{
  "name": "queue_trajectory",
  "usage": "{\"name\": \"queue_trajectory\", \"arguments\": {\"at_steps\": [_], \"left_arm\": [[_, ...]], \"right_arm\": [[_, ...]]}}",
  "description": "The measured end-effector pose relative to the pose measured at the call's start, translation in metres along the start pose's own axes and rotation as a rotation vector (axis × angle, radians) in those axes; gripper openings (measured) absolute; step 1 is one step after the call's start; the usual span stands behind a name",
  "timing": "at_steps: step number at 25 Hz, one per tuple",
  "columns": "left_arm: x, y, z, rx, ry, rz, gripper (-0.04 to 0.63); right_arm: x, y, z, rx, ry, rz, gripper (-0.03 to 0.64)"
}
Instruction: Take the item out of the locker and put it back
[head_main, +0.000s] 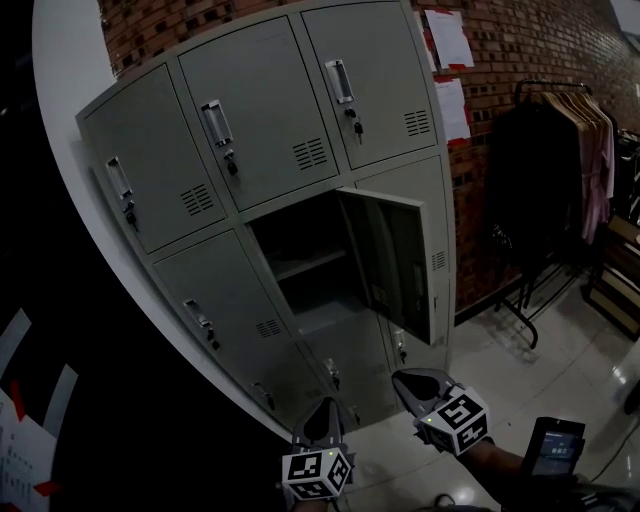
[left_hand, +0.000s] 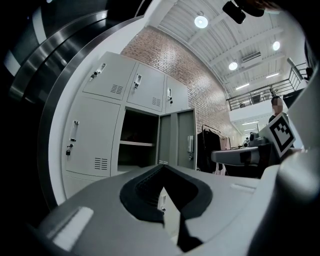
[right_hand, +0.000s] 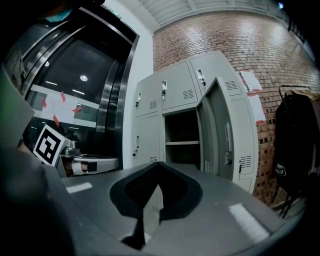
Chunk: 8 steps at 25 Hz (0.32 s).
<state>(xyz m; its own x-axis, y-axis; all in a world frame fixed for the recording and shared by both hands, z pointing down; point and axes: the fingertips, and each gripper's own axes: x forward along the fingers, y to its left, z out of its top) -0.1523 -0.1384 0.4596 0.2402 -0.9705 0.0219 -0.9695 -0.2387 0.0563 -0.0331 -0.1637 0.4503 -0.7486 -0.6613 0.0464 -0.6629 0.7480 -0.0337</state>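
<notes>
A grey locker bank (head_main: 260, 150) stands against the brick wall. Its middle compartment (head_main: 305, 265) is open, with the door (head_main: 390, 260) swung out to the right. Inside I see one shelf (head_main: 305, 263) and dark space; no item shows there. My left gripper (head_main: 325, 408) and right gripper (head_main: 402, 381) hover low in front of the lockers, side by side and well short of the opening. Both are shut with nothing between the jaws, as the left gripper (left_hand: 162, 167) and right gripper (right_hand: 159, 165) show in their own views. The open compartment (left_hand: 137, 142) lies straight ahead.
A clothes rack (head_main: 555, 170) with hanging garments stands to the right. Papers (head_main: 450, 40) are pinned to the brick wall. A dark hand-held device with a screen (head_main: 555, 447) shows at the lower right. The floor is glossy white tile (head_main: 520, 380).
</notes>
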Motion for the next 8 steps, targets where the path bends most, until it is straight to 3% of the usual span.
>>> {"name": "queue_trajectory", "arguments": {"at_steps": [8], "left_arm": [[0.0089,-0.0014,0.0008,-0.008,-0.007,-0.009,-0.002]], "right_arm": [[0.0042,-0.0057,0.0026,-0.003,-0.006,-0.006,-0.005]]}}
